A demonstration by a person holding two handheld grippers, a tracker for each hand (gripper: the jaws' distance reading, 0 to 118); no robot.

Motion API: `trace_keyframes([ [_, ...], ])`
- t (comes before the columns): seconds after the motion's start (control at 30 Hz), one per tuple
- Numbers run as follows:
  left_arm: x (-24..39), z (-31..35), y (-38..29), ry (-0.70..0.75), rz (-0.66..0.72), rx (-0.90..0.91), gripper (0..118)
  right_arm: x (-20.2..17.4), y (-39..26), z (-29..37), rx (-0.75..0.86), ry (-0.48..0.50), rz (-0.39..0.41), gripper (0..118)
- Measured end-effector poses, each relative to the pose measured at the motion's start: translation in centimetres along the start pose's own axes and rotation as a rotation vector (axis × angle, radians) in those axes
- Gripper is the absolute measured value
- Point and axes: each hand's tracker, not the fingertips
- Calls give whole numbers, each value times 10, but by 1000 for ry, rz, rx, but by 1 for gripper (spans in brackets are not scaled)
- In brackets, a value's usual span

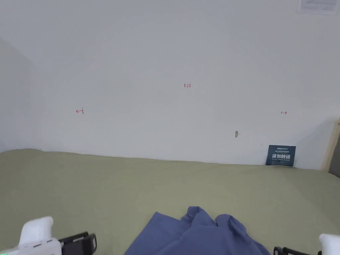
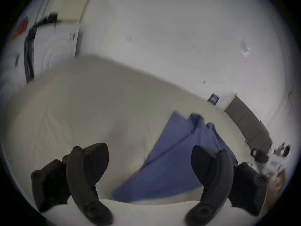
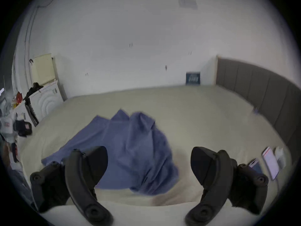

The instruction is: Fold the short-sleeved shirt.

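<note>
The left gripper has its fingers spread wide with nothing between them, hanging above the bed; low in the left gripper view the shirt shows through the gap, toward the right finger. The right gripper is just as wide apart and empty, its fingers straddling the shirt at the bottom of the right gripper view, not touching it. In the head view the left gripper pokes in at the lower left corner and the right gripper at the lower right, with the shirt between them at the bottom centre. The shirt is blue, rumpled, lying on the pale green bed near its front edge, bunched higher on its right side. A white wall rises behind the bed, with a small dark sign propped at its foot on the right. A grey padded headboard runs along the right of the right gripper view.
</note>
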Motion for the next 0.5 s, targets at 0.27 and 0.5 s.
trace_keyframes([
  [0.27, 33, 9, 1, 70, -179, 230, 0, -17, 12, 21, 167, -83, 97, 0],
  [0.5, 17, -8, 5, 3, -224, -72, 0, -20, 4, 15, 113, -20, 70, 0],
])
